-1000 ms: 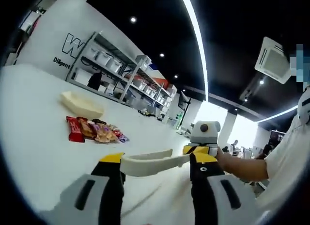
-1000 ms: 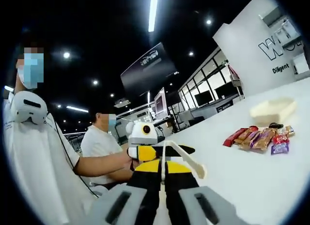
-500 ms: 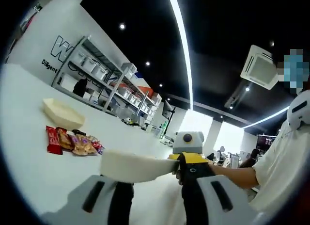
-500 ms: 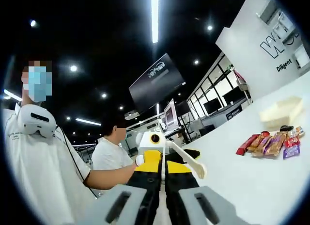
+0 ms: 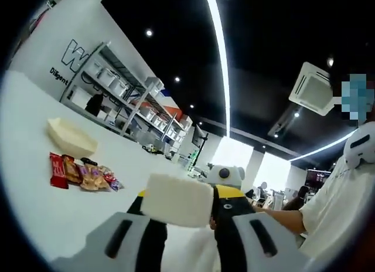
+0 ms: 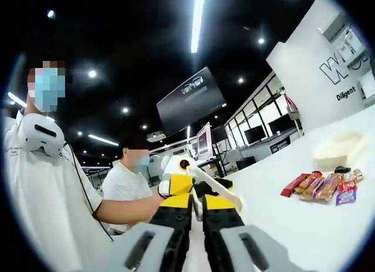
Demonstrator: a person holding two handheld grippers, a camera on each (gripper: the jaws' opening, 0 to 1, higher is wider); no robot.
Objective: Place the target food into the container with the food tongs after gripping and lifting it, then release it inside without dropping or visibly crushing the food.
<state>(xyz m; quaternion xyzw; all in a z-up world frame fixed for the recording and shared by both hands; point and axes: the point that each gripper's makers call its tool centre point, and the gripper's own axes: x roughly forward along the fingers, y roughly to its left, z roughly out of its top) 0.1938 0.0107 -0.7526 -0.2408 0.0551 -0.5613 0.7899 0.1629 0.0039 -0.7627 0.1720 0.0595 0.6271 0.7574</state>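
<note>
Evidently both tools are held up off the white counter point(image 5: 35, 196) so the cream food tongs can be sorted out in the air before going near the food. In the right gripper view the right hand-held gripper point(image 6: 197, 206) has its jaws drawn narrow on the hinge end of the food tongs point(image 6: 215, 186), whose two arms slant up and across; clamping that end leaves the tips free to reach forward. In the left gripper view a broad cream face of the tongs point(image 5: 177, 200) sits right between the jaws of the left hand-held gripper point(image 5: 183, 216), so close to the lens that I cannot tell whether those jaws pinch it or merely frame it; my guess is the left one steadies or turns the tool. The target food, a row of wrapped snack bars point(image 5: 79, 173), lies flat on the counter well apart from both grippers, untouched. Just beyond it sits the shallow cream container point(image 5: 70, 138), placed near the bars, presumably so the carry stays short. In the right gripper view the same bars point(image 6: 321, 186) and container point(image 6: 340, 149) sit off to the right. Gripping and lifting has not yet begun.
</note>
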